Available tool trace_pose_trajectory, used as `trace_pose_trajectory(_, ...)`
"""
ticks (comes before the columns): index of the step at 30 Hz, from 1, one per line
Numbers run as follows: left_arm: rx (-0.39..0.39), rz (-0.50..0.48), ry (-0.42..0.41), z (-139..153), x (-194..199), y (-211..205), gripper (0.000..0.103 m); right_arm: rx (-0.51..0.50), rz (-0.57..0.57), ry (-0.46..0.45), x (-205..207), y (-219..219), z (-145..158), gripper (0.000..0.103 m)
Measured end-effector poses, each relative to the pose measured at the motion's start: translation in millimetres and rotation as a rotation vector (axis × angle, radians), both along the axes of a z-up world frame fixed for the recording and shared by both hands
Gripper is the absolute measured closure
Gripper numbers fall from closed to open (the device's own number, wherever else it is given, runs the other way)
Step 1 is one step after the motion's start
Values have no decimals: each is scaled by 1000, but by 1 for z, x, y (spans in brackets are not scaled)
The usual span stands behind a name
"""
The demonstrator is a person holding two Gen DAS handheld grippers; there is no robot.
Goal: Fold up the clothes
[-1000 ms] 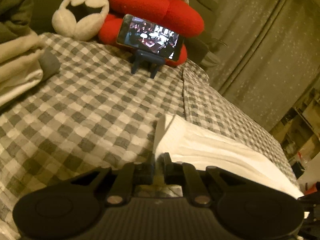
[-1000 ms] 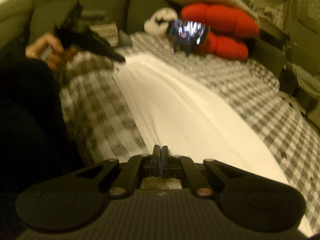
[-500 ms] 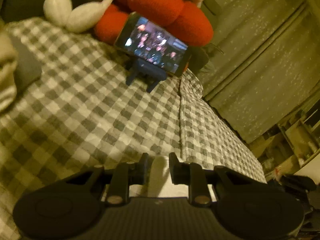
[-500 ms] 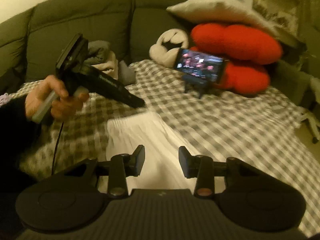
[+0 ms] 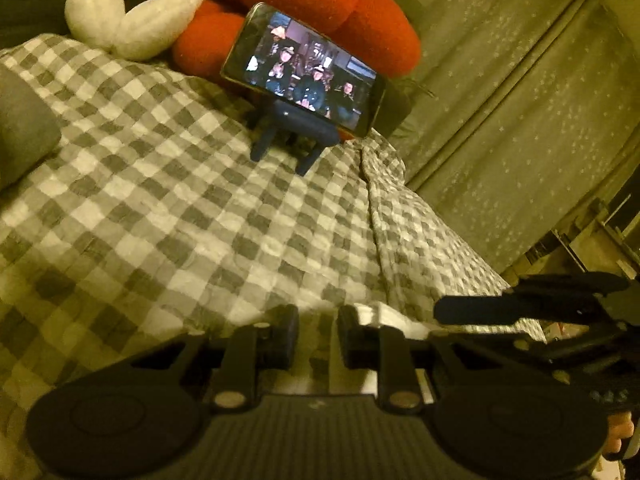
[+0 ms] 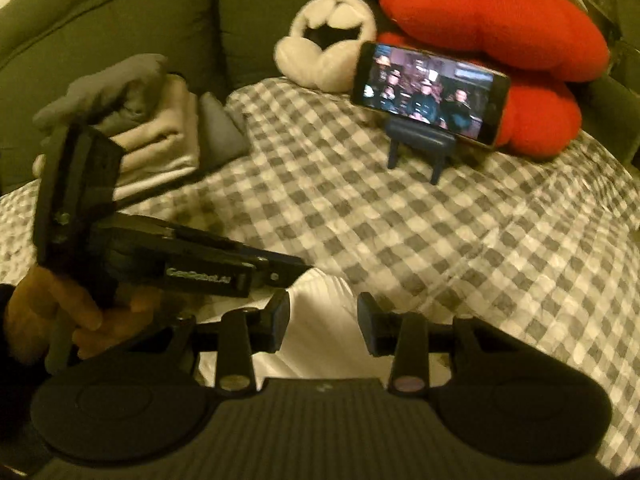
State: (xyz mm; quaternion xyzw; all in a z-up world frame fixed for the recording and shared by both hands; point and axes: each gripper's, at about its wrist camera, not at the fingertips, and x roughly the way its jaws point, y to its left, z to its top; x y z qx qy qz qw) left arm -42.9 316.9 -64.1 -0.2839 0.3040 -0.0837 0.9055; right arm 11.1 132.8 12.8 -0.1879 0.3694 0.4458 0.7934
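A white garment (image 6: 320,320) lies folded on the checked blanket (image 6: 400,240), its far edge just past my right gripper (image 6: 323,320). That gripper hangs over it, open, with only cloth below the gap. In the left wrist view a small strip of the garment (image 5: 400,320) shows beside my left gripper (image 5: 318,336), which is open too, with nothing pinched. Both grippers are close together: the left gripper (image 6: 296,267), held in a hand (image 6: 52,312), points in from the left, and the right gripper (image 5: 440,320) reaches in from the right.
A stack of folded clothes (image 6: 160,140) sits at the back left against the dark sofa back (image 6: 120,8). A phone on a blue stand (image 6: 428,92) plays video in front of a red plush (image 6: 500,20) and a white plush (image 6: 328,40). Curtains (image 5: 520,100) hang beyond the bed's right side.
Both grippers were shut on the stretched-out white garment and have opened. The right gripper travelled toward the left one, and the garment now lies short beneath them.
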Motion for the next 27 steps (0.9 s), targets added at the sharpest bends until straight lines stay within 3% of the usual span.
trace_pose_trajectory(6,-63,74,-8,3,-5,22,82,58,-80,20,10,-5,7,61)
trace_pose_trajectory(9,-42,102,4,1,-5,27,82,64,-97,21,9,-3,9,61)
trace_pose_trajectory(15,15,86,-1,0,-3,20,81,22,-189,112,28,13,-14,63)
trace_pose_trajectory(16,20,87,-2,0,-3,19,81,11,-187,111,29,15,-19,67)
trace_pose_trajectory(17,23,87,-2,0,-3,19,81,1,-183,104,28,16,-22,87)
trace_pose_trajectory(18,19,87,-2,-1,-2,20,81,-6,-181,94,26,16,-25,89)
trace_pose_trajectory(24,30,82,-6,-1,-2,17,80,79,-186,109,31,1,-14,90)
trace_pose_trajectory(27,28,77,-11,-2,-1,15,80,116,-198,124,34,-5,-7,84)
